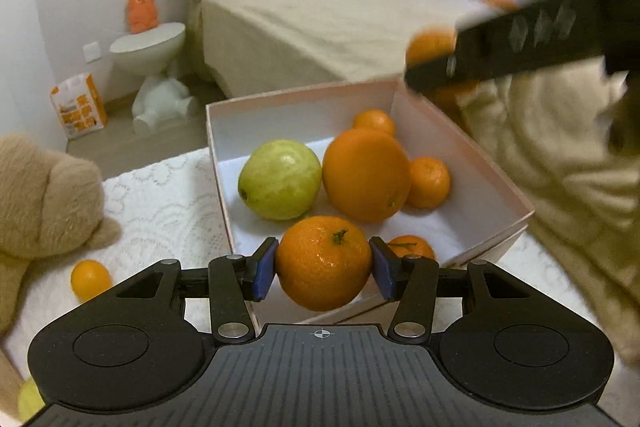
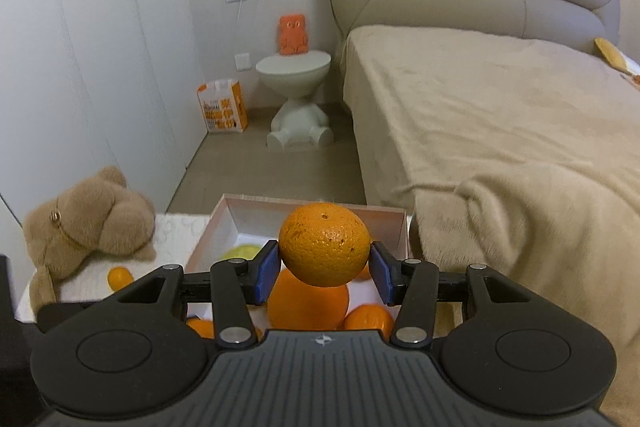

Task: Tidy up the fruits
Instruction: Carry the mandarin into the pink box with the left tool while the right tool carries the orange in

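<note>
Two fruits are in my grip. A loose kumquat [image 1: 91, 279] lies on the bench's lace cloth [image 1: 160, 195] beside the teddy [image 1: 44, 203]. My left gripper [image 1: 323, 269] clamps a mandarin [image 1: 323, 263] over the near edge of the box [image 1: 460, 147], which holds a guava [image 1: 280, 179] and oranges. My right gripper [image 2: 323, 269] clamps an orange [image 2: 324, 245] above the box.

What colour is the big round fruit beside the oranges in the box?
Yellow-green fruit, lying in the box; clearest in the left wrist view.
</note>
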Available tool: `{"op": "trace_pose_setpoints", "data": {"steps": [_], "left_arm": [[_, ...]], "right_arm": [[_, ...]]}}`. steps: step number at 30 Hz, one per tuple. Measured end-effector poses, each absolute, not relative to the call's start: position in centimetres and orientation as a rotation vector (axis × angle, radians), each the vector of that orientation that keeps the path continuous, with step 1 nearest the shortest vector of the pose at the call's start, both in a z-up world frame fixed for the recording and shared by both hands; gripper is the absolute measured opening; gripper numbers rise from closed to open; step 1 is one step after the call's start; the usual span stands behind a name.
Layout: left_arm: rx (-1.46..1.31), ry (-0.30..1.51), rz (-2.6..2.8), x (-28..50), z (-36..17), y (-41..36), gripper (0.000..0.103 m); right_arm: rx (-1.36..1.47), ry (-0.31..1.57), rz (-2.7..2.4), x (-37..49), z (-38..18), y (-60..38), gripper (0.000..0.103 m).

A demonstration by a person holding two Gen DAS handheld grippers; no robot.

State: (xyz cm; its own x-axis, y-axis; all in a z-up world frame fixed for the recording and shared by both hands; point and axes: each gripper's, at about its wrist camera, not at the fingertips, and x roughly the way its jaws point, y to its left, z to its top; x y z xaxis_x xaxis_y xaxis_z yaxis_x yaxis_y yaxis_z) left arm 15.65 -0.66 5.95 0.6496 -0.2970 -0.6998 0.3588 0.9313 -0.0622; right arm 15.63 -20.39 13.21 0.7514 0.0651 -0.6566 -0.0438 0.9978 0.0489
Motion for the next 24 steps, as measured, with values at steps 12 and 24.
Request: {"op": "trace_pose_setpoints", "data": {"steps": [12,24], "left_arm": [[0.066,0.698,-0.43,13.3,6.9,0.7,0.053],[-0.163,0.55,-0.216,9.1,7.1,10.8,0.052]], "right_arm": [[-0.007,0.806,0.039,16.3,10.4,-19.1,0.048],[-0.05,0.879,0.126,15.6,8.2,-17.9,0.066]]}}
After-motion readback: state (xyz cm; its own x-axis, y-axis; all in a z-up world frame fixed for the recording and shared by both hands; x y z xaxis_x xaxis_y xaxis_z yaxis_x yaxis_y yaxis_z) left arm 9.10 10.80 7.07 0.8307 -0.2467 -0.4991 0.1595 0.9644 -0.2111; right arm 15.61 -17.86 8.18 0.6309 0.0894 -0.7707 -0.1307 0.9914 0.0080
